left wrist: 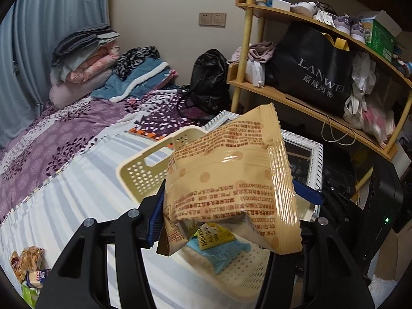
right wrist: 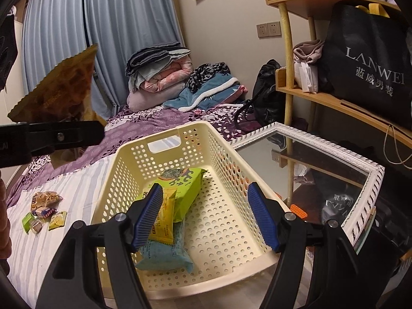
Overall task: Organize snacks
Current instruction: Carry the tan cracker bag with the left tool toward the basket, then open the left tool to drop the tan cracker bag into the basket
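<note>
My left gripper (left wrist: 231, 213) is shut on a tan snack packet (left wrist: 231, 180) with red print and holds it in the air above the cream perforated basket (left wrist: 144, 170). The packet also shows in the right wrist view (right wrist: 64, 87), up at the left. My right gripper (right wrist: 206, 219) is open and empty, hovering over the near end of the basket (right wrist: 231, 231). In the basket lie a lime green packet (right wrist: 185, 188), a yellow packet (right wrist: 164, 221) and a light blue packet (right wrist: 164, 252). Several small loose snacks (right wrist: 43, 211) lie on the striped bed cover left of the basket.
A white-framed mirror (right wrist: 309, 164) lies right of the basket. A wooden shelf (right wrist: 322, 100) with a black LANWEI bag (right wrist: 368, 61) stands at the right. Folded blankets (right wrist: 164, 77) and a black backpack (right wrist: 267, 95) sit at the far end of the bed.
</note>
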A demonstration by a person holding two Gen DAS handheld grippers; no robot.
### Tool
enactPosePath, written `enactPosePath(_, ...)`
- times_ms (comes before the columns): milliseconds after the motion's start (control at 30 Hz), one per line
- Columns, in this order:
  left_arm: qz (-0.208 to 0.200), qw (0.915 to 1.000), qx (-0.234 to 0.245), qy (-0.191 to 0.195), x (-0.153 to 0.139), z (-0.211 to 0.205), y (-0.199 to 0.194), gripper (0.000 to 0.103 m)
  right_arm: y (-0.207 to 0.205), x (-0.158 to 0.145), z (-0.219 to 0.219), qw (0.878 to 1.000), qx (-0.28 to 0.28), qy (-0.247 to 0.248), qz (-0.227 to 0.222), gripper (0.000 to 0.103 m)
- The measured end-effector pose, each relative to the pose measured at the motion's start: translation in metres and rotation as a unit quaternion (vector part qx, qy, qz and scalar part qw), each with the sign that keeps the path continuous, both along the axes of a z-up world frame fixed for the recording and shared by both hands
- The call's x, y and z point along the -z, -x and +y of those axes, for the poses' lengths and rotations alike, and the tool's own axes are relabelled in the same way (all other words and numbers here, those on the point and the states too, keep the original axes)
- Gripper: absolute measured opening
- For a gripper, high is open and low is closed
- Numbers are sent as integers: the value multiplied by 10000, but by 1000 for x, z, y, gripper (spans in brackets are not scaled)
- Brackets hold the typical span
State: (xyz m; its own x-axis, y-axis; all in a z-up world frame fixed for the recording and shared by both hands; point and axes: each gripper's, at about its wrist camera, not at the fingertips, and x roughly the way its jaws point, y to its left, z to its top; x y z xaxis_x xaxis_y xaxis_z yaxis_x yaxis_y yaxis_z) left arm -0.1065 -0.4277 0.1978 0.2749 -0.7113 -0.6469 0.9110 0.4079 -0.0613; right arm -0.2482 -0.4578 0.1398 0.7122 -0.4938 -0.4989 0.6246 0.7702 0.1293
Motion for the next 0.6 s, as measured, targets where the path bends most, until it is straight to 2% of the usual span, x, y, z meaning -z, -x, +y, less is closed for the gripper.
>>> enactPosePath(33,3,10000,41,-5,1,-3,2,68,1,0,0,10000,11,-6,2,68)
enactPosePath(67,-13,10000,71,16,1,-5,4,89,1,1,0,10000,17,-13,3,68)
enactPosePath(100,-69,9999,67,83,0,-6,6,98,1,1,0,10000,22,-16,5,68)
enactPosePath(200,-165,9997,75,158,-1,-3,9,100,1,1,0,10000,71,1,14,74)
enactPosePath(600,-61,9992,-382,117,-2,23,-12,100,-10,-5,14,9999,-85,66,-26,75)
